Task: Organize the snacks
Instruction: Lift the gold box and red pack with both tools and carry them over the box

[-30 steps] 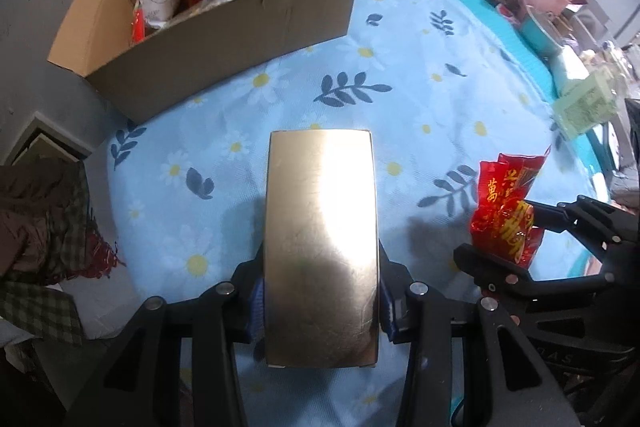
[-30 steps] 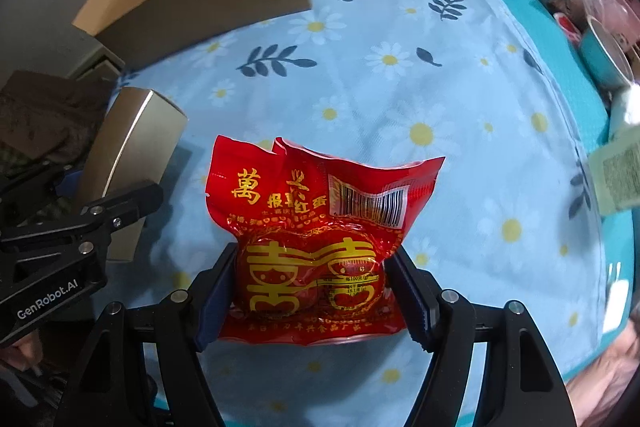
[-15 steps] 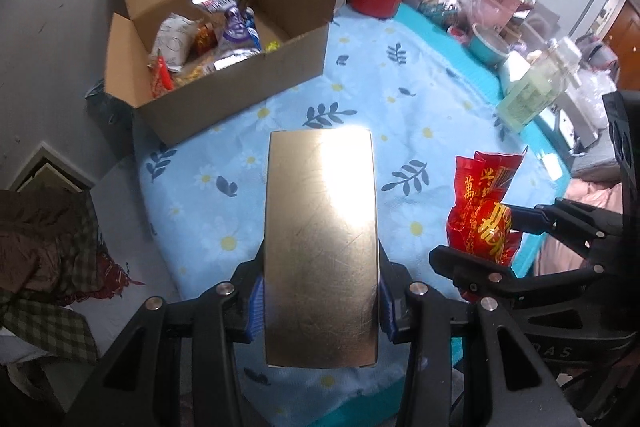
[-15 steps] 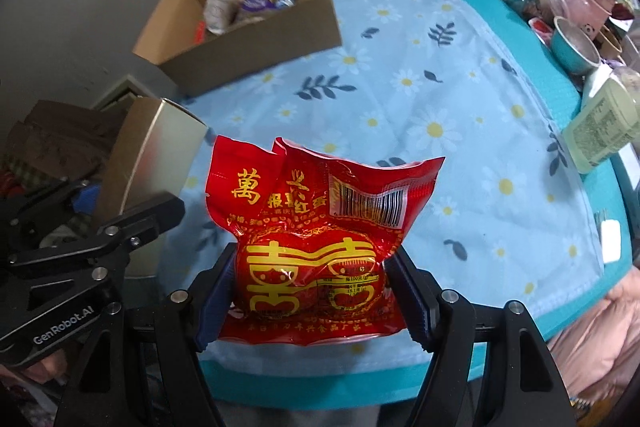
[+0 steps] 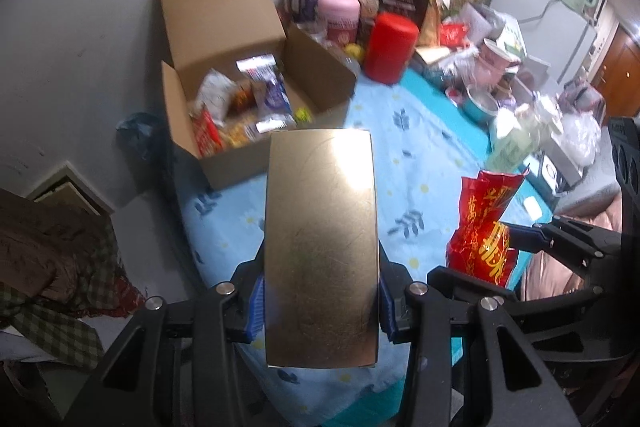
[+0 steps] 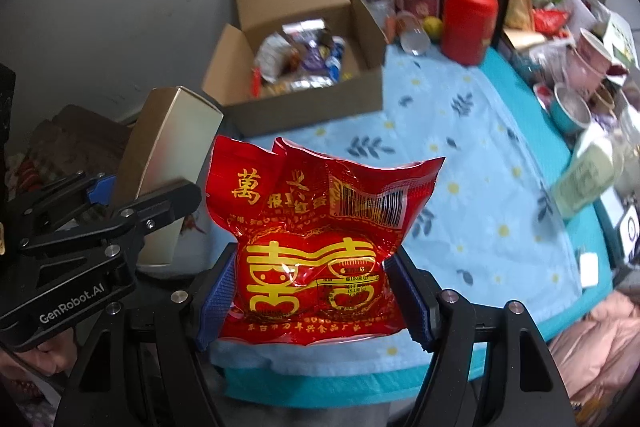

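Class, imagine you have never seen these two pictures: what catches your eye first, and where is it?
A shiny gold box fills the middle, clamped in the left gripper. Beside it, the right gripper holds a red packet. Behind both, an open carton full of snacks sits on the floral cloth.

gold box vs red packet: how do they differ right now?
The gold box is rigid, plain and shiny; the red packet is soft, crinkled, printed with yellow characters and a barcode. The box is in the left gripper, the packet in the right gripper. Both are held above the table.
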